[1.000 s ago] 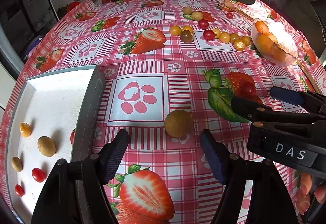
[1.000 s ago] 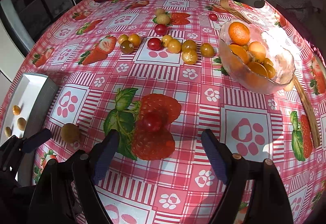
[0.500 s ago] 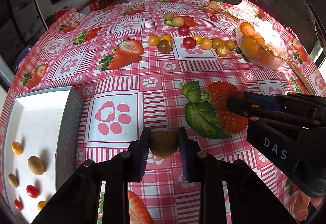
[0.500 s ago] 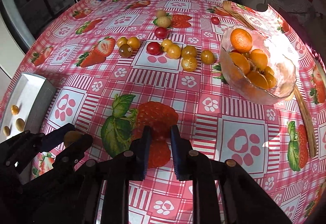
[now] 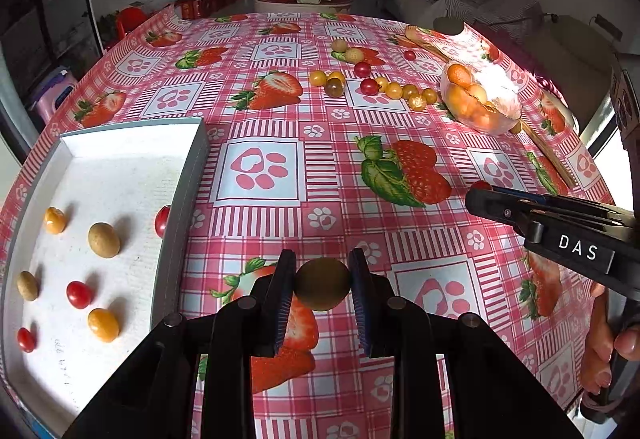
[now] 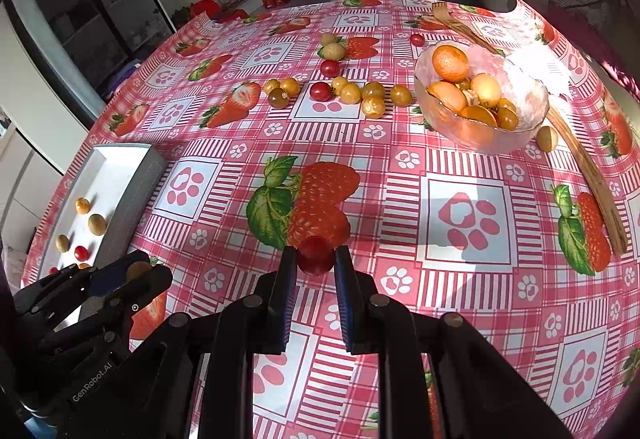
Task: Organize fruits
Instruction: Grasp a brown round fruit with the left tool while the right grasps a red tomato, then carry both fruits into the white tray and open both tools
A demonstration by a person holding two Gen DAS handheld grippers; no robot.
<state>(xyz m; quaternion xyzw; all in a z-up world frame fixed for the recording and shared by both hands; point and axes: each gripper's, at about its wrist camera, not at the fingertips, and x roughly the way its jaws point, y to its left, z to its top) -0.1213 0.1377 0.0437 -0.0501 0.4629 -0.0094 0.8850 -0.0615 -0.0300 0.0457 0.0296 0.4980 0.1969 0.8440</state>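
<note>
Left claw (image 5: 322,285) clamped on a brownish-green round fruit (image 5: 323,284), pads pressing either side, held above the near part of the bench (image 5: 280,143), just right of the white tray (image 5: 120,175). The tray sits at the near-left edge of the bench; inside it lie a yellow-orange fruit (image 5: 54,220), two tan oval fruits (image 5: 103,240), an orange-yellow one (image 5: 103,324), and small red tomatoes, one (image 5: 162,221) tight against the tray's right wall. Right claw (image 6: 315,267) closed narrowly on a red cherry tomato (image 6: 315,255), gripped at the fingertips over the printed strawberry on the pink checked tablecloth (image 6: 460,167). In the left wrist view the right claw comes in from the right with the tomato showing at its tip; the person's fingers (image 5: 604,343) are wrapped on its handle. In the right wrist view the left claw (image 6: 132,275) shows at the near left beside the tray, the brownish fruit between its fingers. Far across the bench, a loose scatter of yellow, red and dark cherry tomatoes (image 6: 352,93) lies in a rough row left of a glass bowl (image 6: 524,119). The bowl holds oranges and small yellow fruits. A wooden utensil (image 6: 580,167) lies along the right side, just beside the bowl, with one yellow fruit (image 6: 547,138) between them.
</note>
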